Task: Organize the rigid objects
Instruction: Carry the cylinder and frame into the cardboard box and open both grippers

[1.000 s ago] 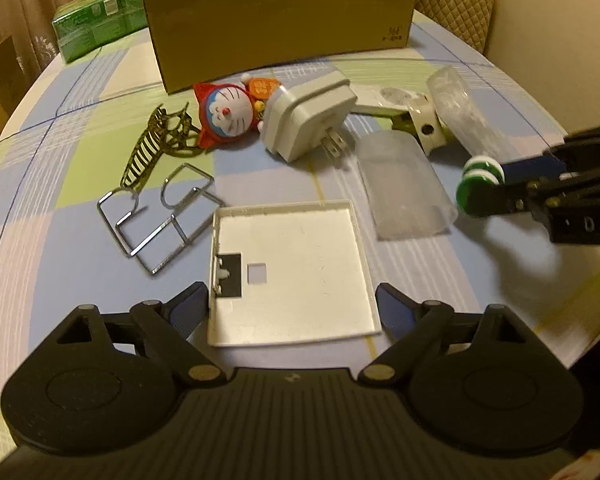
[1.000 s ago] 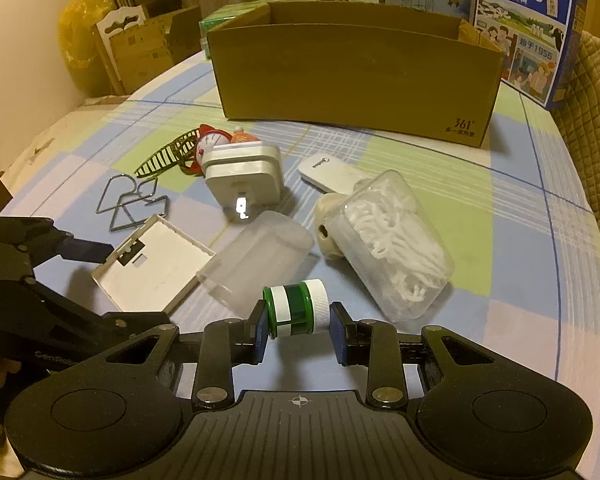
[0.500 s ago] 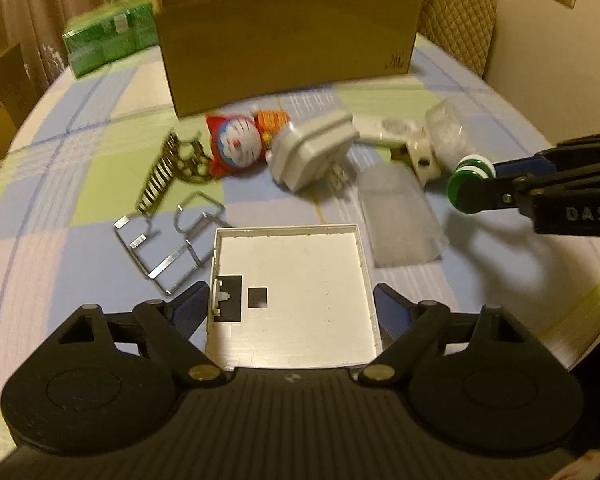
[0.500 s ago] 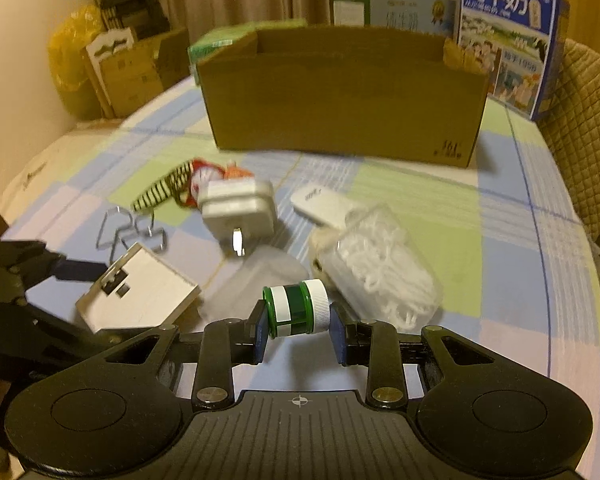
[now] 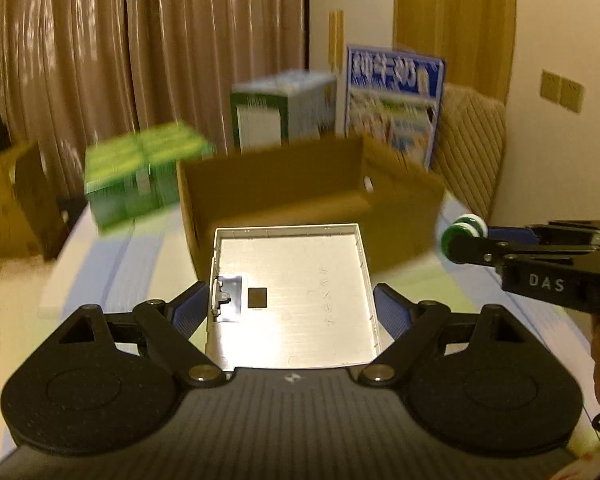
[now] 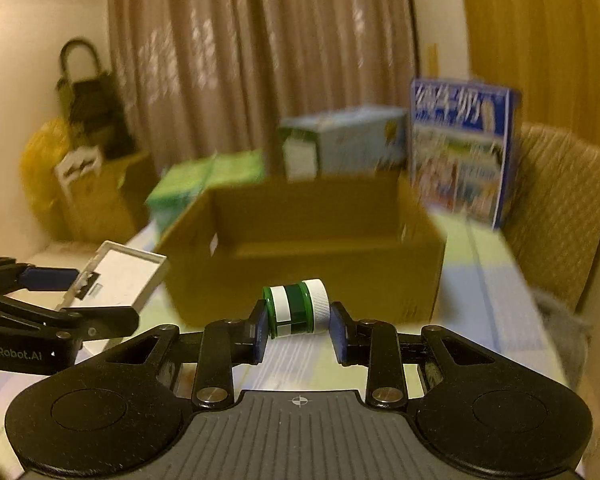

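Grippers carry two items toward the open cardboard box (image 6: 300,236). Left gripper (image 5: 290,312) clamps the white square plate (image 5: 296,292) by its side edges, keeping it flat; right gripper (image 6: 298,322) pinches the green-and-white bottle (image 6: 296,310) end to end. Both hang short of the box, presumably for dropping in.
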`<state>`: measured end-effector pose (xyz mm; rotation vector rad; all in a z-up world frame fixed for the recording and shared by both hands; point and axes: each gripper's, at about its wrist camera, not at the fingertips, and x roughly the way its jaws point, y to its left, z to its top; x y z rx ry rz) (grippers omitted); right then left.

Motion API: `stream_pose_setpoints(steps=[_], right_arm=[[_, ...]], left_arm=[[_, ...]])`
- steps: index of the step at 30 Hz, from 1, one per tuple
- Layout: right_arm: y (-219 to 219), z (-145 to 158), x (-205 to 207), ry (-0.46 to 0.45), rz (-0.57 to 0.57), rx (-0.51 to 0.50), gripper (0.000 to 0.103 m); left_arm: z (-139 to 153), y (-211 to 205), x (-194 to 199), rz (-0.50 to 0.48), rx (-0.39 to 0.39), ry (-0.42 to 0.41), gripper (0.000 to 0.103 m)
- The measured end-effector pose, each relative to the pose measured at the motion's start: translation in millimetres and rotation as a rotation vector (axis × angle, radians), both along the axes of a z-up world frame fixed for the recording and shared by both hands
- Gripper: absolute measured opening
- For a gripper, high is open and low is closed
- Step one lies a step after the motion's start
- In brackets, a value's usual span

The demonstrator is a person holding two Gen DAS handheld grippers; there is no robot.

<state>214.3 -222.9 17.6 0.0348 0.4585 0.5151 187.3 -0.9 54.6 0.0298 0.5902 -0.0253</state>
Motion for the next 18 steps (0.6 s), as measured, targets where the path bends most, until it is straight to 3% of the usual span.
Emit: stream_pose_setpoints(steps=[8, 18], right_arm=[[18, 14, 81, -0.064, -0.056, 0.037, 0.029], [37, -15, 142, -0.023, -0.054, 0.014, 0.029]], left_arm=[[-1, 23, 89, -0.002, 0.003, -0.047, 0.085], [-31, 33, 139, -0.006, -0.035, -0.04, 0.086]])
